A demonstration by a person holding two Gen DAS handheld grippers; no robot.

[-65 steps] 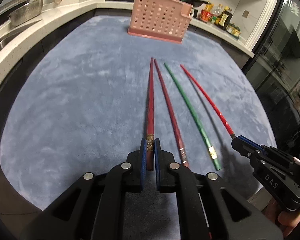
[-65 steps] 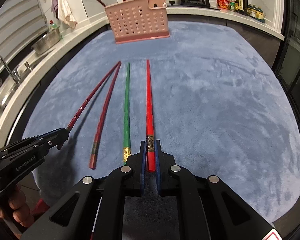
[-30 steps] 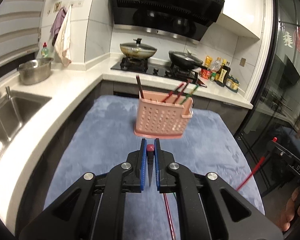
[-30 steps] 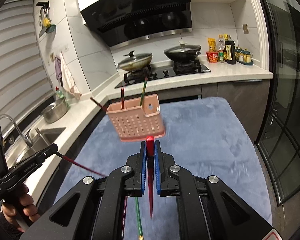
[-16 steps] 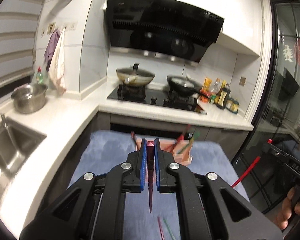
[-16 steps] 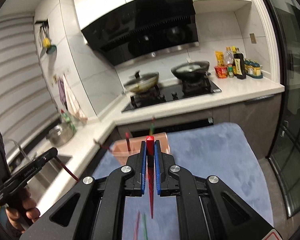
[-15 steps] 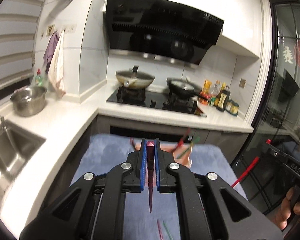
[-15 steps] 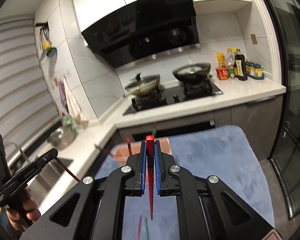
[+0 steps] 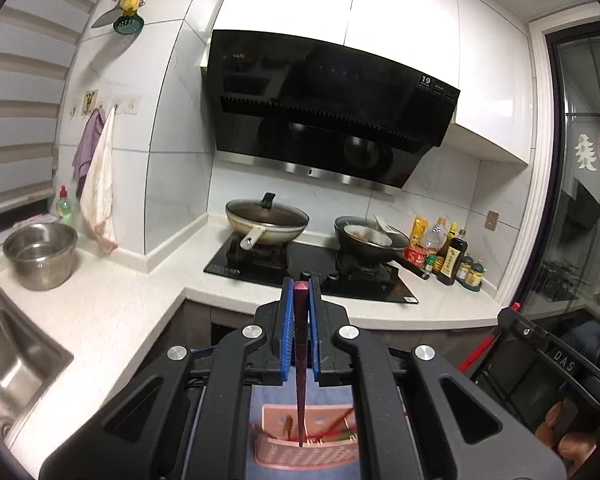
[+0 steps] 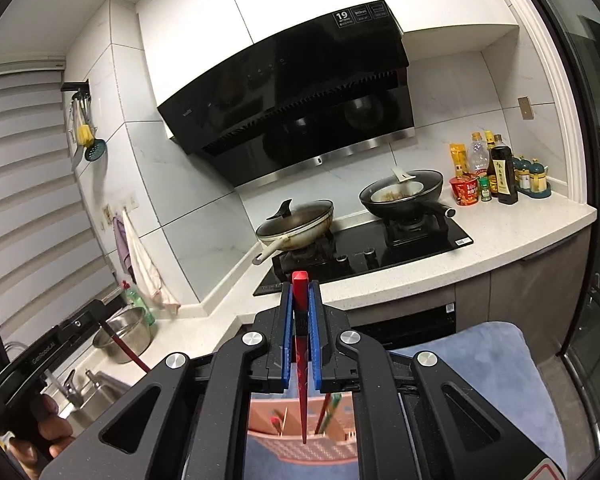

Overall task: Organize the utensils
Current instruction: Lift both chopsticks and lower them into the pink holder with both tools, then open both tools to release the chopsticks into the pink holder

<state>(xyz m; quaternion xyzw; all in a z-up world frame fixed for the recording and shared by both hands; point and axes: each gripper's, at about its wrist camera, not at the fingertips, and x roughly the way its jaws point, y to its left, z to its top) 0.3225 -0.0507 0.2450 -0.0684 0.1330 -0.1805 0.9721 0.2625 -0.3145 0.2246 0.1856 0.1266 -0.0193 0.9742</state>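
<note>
My left gripper (image 9: 301, 286) is shut on a dark red chopstick (image 9: 300, 368) that hangs point down over the pink perforated utensil basket (image 9: 306, 448). My right gripper (image 10: 300, 285) is shut on a bright red chopstick (image 10: 302, 376), also point down above the pink basket (image 10: 300, 436). Several chopsticks stand in the basket. The right gripper shows at the right edge of the left wrist view (image 9: 512, 312), the left gripper at the left of the right wrist view (image 10: 96, 312). The other chopsticks on the mat are hidden.
The basket stands on a blue-grey mat (image 10: 496, 368). Behind are a white counter (image 9: 112, 304), a stove with two pans (image 9: 266, 224), condiment bottles (image 10: 496, 172), a steel colander (image 9: 40, 254) and a sink (image 9: 8, 364). A glass door (image 9: 580, 208) is at right.
Both grippers have lifted their chopsticks off the mat, tipped them point down and moved over the basket, which now sits directly below the tips.
</note>
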